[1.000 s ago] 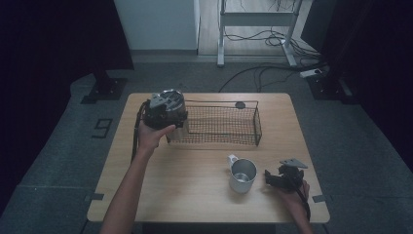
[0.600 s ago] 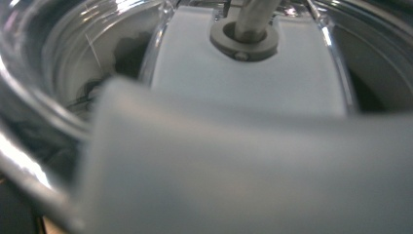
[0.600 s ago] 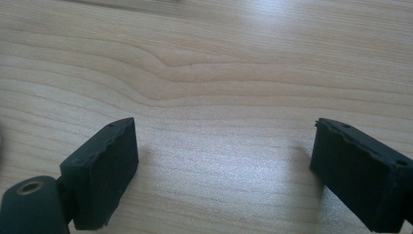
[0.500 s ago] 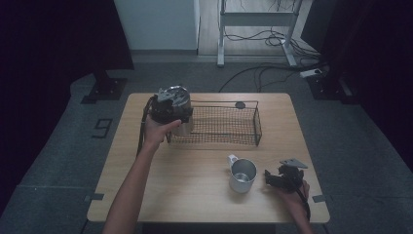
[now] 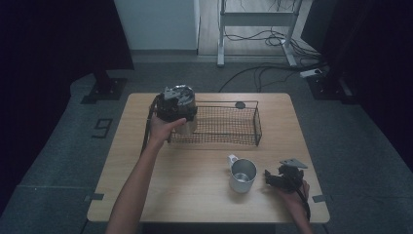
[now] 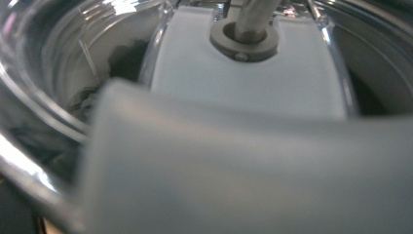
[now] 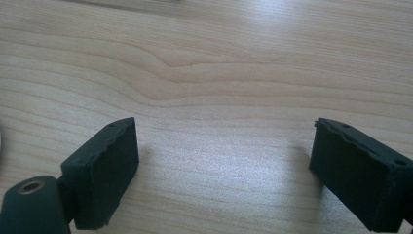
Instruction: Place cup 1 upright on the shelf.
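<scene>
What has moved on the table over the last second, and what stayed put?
The left gripper, carrying a shiny glass-and-metal jar, has shifted rightward over the left end of the black wire basket. The silver metal mug and the right gripper, its jaws open above bare wood, stayed where they were.

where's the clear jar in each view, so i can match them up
High view: the clear jar is held up at the wire basket's left end.
Left gripper view: close up, its curved wall at left.
Right gripper view: wooden table under the right gripper, jaws apart.
Shared landmark: the table.
</scene>
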The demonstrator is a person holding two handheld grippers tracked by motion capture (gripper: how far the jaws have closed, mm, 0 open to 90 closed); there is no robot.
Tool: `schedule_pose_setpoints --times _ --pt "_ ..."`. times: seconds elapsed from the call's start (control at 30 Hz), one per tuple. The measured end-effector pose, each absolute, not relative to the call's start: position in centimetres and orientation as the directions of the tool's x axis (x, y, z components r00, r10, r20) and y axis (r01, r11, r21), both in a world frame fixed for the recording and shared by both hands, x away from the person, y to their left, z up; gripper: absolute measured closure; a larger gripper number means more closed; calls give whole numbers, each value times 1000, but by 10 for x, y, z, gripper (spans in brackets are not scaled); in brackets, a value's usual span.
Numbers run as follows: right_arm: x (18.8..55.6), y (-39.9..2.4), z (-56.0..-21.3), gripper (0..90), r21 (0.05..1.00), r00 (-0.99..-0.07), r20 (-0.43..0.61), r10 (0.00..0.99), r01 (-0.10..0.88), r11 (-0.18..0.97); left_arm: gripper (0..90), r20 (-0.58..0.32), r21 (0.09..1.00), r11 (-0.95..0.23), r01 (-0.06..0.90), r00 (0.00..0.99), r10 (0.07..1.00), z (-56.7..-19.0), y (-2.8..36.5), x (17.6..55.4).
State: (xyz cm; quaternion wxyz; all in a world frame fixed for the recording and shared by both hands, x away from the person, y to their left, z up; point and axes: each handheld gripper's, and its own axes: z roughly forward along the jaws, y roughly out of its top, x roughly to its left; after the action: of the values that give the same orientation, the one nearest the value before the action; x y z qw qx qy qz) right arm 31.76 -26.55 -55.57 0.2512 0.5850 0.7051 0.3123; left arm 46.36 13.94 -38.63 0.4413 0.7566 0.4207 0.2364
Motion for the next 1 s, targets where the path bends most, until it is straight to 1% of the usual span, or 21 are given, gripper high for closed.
schedule_pose_setpoints --times 0.47,1.0 --pt "318 -266 -556 103 735 -190 12 982 668 121 41 -19 857 -262 443 536 844 -394 129 477" --pt "317 -265 -556 117 737 -190 12 982 665 120 41 -5 849 -280 448 535 845 -402 118 493"
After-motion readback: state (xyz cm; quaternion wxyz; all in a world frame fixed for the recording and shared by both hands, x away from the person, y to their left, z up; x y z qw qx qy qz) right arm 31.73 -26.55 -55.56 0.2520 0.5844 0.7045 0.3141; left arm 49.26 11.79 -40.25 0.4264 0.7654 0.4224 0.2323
